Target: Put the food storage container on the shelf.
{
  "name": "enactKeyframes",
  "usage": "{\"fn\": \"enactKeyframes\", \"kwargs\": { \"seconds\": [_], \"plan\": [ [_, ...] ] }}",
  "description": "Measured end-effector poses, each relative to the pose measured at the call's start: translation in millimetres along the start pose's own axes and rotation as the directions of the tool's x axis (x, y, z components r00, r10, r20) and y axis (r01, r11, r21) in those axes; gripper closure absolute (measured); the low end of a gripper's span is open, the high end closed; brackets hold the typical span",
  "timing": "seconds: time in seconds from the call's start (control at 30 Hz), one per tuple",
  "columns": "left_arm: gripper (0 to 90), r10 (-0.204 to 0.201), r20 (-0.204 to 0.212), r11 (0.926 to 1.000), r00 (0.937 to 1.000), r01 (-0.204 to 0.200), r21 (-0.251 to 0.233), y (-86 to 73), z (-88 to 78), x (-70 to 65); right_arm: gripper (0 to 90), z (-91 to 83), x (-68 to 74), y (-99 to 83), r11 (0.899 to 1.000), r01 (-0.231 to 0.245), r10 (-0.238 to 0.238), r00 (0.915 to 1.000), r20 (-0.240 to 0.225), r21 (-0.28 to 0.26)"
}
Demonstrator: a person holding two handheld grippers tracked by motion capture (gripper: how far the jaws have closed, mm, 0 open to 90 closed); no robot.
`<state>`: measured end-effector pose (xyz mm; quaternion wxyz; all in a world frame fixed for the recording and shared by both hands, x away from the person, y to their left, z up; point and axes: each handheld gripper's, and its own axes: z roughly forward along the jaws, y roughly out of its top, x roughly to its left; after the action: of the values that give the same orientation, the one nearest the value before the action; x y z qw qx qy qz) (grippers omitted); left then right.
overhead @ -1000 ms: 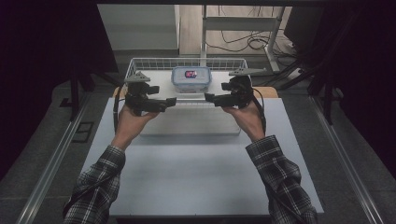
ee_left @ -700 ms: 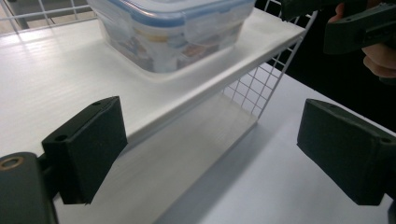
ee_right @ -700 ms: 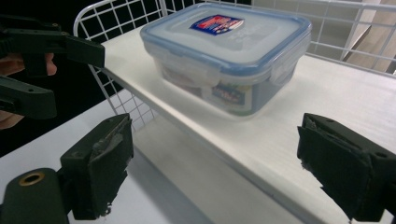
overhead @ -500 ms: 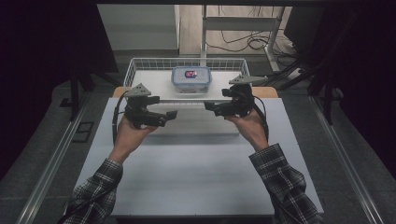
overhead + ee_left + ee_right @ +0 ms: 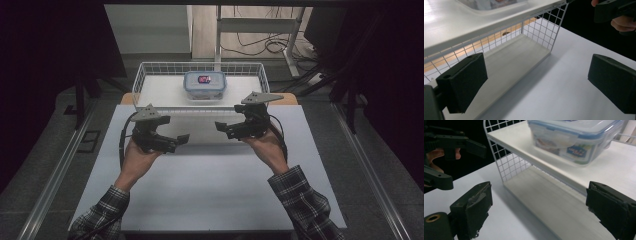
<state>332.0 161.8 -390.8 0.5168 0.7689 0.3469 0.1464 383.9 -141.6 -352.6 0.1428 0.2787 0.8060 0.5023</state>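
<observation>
Container (image 5: pixel 576 140) label blurred, unreadable; sits on wire shelf (image 5: pixel 506 162).

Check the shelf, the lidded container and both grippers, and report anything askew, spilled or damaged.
Nothing is spilled or askew. The lidded container sits upright on the wire shelf, lid on. One oddity: in the right gripper view, the pads on the right gripper fingers look frayed and ragged at their edges. Both grippers, left gripper included, hold nothing.

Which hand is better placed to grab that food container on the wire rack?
Right, probably. The right tongs stand open nearer the container, which faces them in the right gripper view.
</observation>
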Motion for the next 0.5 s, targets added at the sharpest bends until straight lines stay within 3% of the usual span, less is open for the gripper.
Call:
{"fn": "enactKeyframes", "kwargs": {
  "seconds": [0.23,0.5],
  "plan": [
    [0.8,0.033,-0.024,0.9994,0.9992,-0.033,0.003,-11.2,0.2,-10.3,5.8,-1.7,8.8,-8.2,1.0,0.022,-0.022,0.9998,-0.003,0.004],
    [0.6,0.052,-0.022,0.9986,0.9984,-0.052,0.009,-29.6,2.4,-20.4,4.8,-2.3,18.2,-22.7,0.999,0.034,-0.034,0.9993,-0.015,0.01]
  ]
}}
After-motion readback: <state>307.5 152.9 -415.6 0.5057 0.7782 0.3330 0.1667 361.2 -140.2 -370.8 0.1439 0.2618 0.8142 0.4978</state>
